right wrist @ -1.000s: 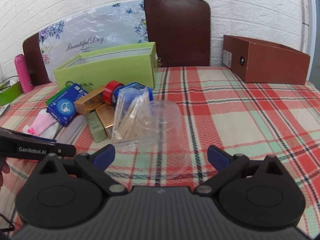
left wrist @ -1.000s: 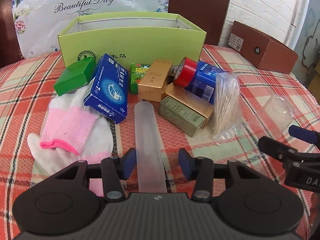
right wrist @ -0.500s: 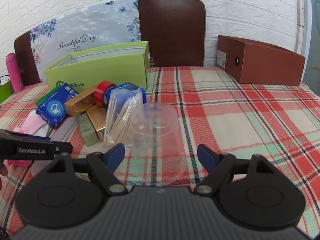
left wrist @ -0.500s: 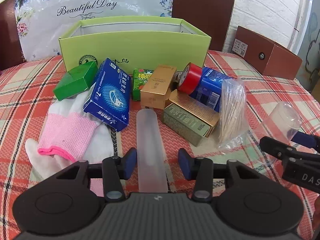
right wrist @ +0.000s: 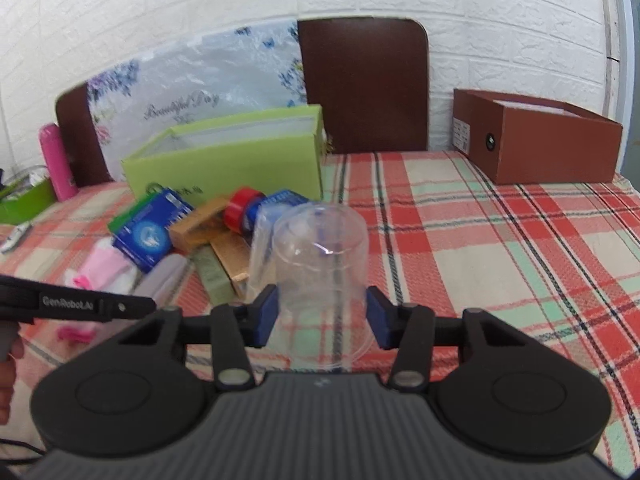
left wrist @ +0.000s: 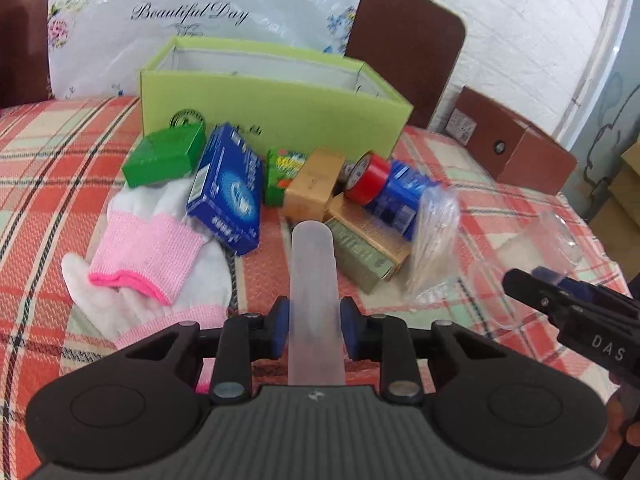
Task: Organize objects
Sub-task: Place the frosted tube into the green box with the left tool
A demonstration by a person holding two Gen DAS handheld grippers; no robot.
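My left gripper (left wrist: 314,327) is shut on a frosted translucent case (left wrist: 314,280) that points away from me, lifted off the cloth. My right gripper (right wrist: 322,314) is shut on a clear plastic cup (right wrist: 322,264), held upside down just above the table; the cup also shows at the right of the left wrist view (left wrist: 552,236). An open lime-green box (left wrist: 276,120) stands at the back. In front of it lies a heap: a blue box (left wrist: 228,192), a green box (left wrist: 164,158), gold boxes (left wrist: 314,188), red tape (left wrist: 366,178), a bag of sticks (left wrist: 434,240) and pink-cuffed gloves (left wrist: 148,256).
A brown cardboard box (right wrist: 536,136) stands at the back right of the plaid table (right wrist: 500,240). A brown chair back (right wrist: 362,84) and a floral panel (right wrist: 192,96) stand behind the green box. A pink bottle (right wrist: 56,160) is at the far left.
Both grippers have closed, the left on the frosted case and the right on the clear cup. Both have risen from the table with their objects.
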